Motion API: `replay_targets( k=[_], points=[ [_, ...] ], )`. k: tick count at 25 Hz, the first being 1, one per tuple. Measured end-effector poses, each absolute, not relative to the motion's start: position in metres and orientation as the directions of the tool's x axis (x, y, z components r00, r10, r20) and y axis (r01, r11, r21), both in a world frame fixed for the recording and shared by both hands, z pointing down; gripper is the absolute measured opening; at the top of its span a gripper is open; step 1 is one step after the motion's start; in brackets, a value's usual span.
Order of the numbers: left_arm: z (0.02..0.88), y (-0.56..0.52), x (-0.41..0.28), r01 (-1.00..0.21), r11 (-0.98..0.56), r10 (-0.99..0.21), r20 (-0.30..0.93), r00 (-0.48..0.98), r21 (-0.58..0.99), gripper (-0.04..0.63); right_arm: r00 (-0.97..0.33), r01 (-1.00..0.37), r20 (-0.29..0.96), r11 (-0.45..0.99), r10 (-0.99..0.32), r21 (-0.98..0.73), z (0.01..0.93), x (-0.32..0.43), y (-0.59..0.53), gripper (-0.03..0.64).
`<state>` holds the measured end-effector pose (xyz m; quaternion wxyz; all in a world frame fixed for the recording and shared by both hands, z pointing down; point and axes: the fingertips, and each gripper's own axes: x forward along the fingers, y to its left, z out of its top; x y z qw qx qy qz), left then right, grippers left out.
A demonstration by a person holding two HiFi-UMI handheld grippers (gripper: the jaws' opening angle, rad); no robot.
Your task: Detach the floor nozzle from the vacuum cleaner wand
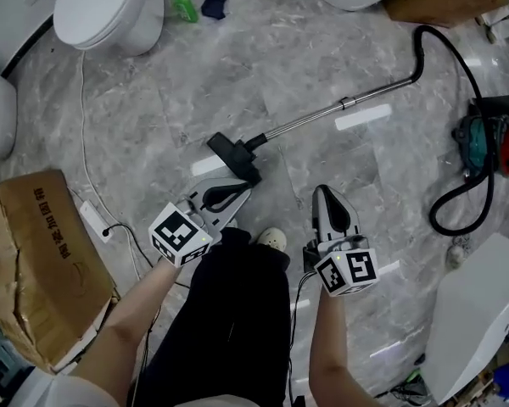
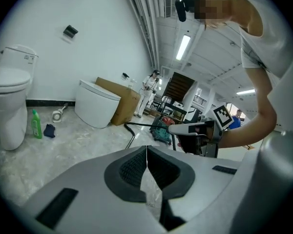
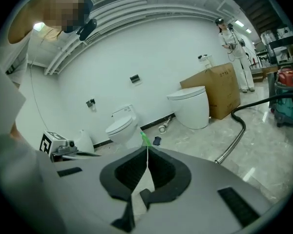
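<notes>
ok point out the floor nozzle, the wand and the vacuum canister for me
floor nozzle point(image 1: 234, 158), head view, middle of the black head
wand point(image 1: 322, 114), head view, midway along the metal tube
vacuum canister point(image 1: 482, 141), head view, teal part of its body

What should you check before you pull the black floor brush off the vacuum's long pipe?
1. The floor nozzle lies in sight on the floor: ok.
2. Nozzle joined to the wand, not yet detached: ok.
3. The left tongs close to the nozzle: ok.
4. The right tongs close to the wand: not ok, short of it.
5. Tongs open to grab: not ok, both shut and empty.
6. How the joint unlocks: cannot tell.
</notes>
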<state>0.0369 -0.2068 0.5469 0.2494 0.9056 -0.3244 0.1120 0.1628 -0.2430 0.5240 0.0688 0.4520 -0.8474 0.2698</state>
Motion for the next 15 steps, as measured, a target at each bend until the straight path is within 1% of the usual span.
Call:
replay_targets(
  k=[7,11,15],
  points=[
    [0.662,-0.213,0.032,-0.664,-0.649,-0.56,0.357,0.748,0.371,0.011,-0.633,-0.765,0.335,0.497,-0.698,-0.409,0.636,0.157,-0.253,0.017],
    [0.718,-0.22,0.024,-0.681,-0.648,-0.591,0.338,0.732,0.343,0.011,-0.633,-0.771,0.352,0.517,-0.69,-0.373,0.7,0.155,-0.261,0.017],
    [0.771,-0.231,0.021,-0.676,-0.658,-0.596,0.317,0.737,0.333,0.011,-0.626,-0.775,0.34,0.514,-0.702,-0.366,0.751,0.161,-0.27,0.017]
  ],
)
